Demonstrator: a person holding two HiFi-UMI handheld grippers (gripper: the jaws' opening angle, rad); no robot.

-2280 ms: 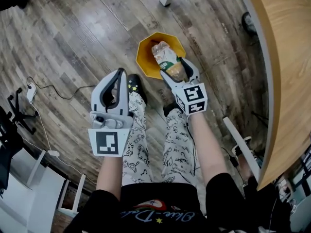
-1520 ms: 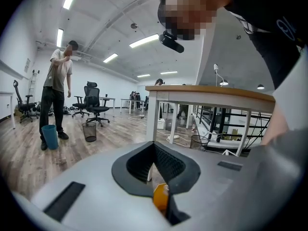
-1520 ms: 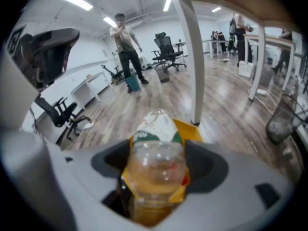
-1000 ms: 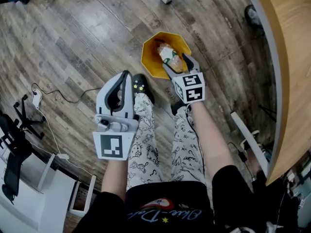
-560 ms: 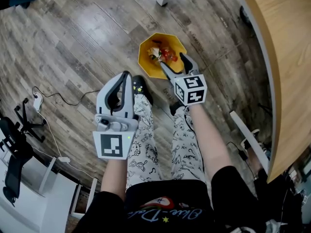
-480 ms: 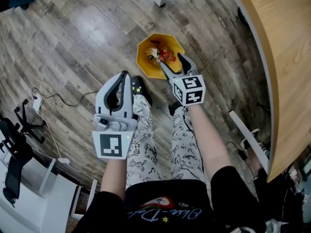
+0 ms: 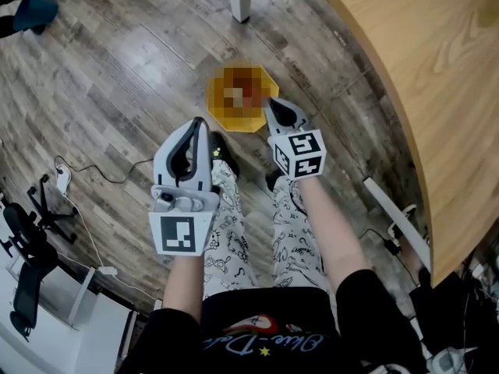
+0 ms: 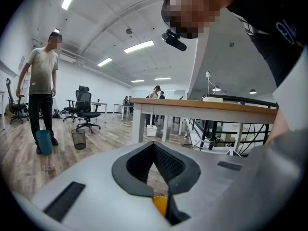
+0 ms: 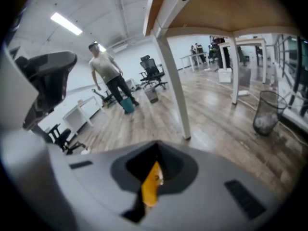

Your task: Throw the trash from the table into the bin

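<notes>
Head view: the trash (image 7: 234,93) lies in the bin (image 7: 214,104) on the floor, blurred. The right hand-held gripper (image 7: 277,106) hangs beside the rim; its jaws have just been closing, on nothing. The left hand-held gripper (image 7: 196,123) is closed and empty.

Left gripper view: tips together, bin yellow behind.

Right gripper view: desk (image 9: 226,8) underside overhead. A careless lift could knock it, or the shoe (image 7: 220,148) could tip the bin.

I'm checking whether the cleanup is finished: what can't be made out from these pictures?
- Bin contents: the yellow bin is blurred in the head view; both gripper views show only a yellow sliver between the jaws.
- Tabletop: the head view's right edge cuts off the wooden table; the gripper views see it edge-on or from below, so leftover trash cannot be told.
</notes>
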